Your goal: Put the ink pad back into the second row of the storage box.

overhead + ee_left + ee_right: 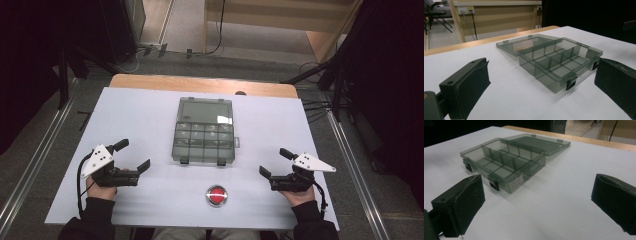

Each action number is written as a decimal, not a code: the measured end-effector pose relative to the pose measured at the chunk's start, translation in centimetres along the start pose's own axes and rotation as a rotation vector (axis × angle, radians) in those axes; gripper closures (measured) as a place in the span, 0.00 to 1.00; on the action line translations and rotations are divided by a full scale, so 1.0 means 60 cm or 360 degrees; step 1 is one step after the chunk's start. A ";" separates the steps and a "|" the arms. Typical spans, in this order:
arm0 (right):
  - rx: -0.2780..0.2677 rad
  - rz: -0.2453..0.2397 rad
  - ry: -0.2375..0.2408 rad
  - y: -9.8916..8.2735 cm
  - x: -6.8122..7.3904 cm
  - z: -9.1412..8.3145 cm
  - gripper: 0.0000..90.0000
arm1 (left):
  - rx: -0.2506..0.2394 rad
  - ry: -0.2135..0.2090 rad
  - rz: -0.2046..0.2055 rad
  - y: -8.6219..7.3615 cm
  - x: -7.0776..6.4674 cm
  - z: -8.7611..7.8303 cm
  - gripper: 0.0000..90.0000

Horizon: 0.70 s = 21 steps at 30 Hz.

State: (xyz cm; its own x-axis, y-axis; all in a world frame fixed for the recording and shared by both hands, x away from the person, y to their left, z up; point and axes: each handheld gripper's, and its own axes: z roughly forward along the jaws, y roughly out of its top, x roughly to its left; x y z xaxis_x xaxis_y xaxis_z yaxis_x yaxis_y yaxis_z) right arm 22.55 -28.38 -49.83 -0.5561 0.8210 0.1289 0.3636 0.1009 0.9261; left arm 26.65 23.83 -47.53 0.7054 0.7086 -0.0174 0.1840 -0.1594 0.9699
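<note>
- While both hands rest low on the white table (150,120), the grey box (204,142) sits in the middle, a bit farther back, with its lid (205,111) flipped open and lying flat behind it
- Little walls split the box into small parts, and I cannot see anything in them
- Two dark clips (571,82) hang on the front of the box
- Left gripper (135,156) is near the left side of the box, not touching it, jaws wide apart and holding nothing
- Right gripper (276,162) is near the right side, also apart from the box, jaws wide apart and holding nothing
- Red button (217,195) sits near the front edge, between the two hands
</note>
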 end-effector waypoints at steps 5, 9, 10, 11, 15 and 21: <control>0.0058 -0.0025 0.0044 -0.002 0.005 0.008 0.00 | 0.0003 -0.0004 -0.0006 0.000 0.001 0.001 0.00; 0.0101 -0.0043 0.0072 -0.004 0.009 0.014 0.00 | 0.0002 -0.0007 -0.0008 0.000 0.001 0.001 0.00; 0.0101 -0.0043 0.0072 -0.004 0.009 0.014 0.00 | 0.0002 -0.0007 -0.0008 0.000 0.001 0.001 0.00; 0.0122 -0.0059 0.0086 -0.004 0.012 0.017 0.00 | 0.0001 -0.0008 -0.0008 0.000 0.000 0.001 0.00; 0.0168 -0.0077 0.0118 -0.005 0.018 0.022 0.00 | 0.0002 -0.0010 -0.0008 0.000 0.000 0.001 0.00; 0.0228 -0.0101 0.0175 -0.007 0.027 0.031 0.00 | 0.0005 -0.0014 -0.0013 -0.001 0.000 0.002 0.00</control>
State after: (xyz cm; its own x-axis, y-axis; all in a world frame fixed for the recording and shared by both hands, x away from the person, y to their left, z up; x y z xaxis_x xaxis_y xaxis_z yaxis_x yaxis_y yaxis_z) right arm 22.88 -26.07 -50.67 -0.6568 0.7448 0.1175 0.4239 0.2359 0.8745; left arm 26.74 23.76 -47.61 0.7101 0.7036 -0.0272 0.1918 -0.1561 0.9689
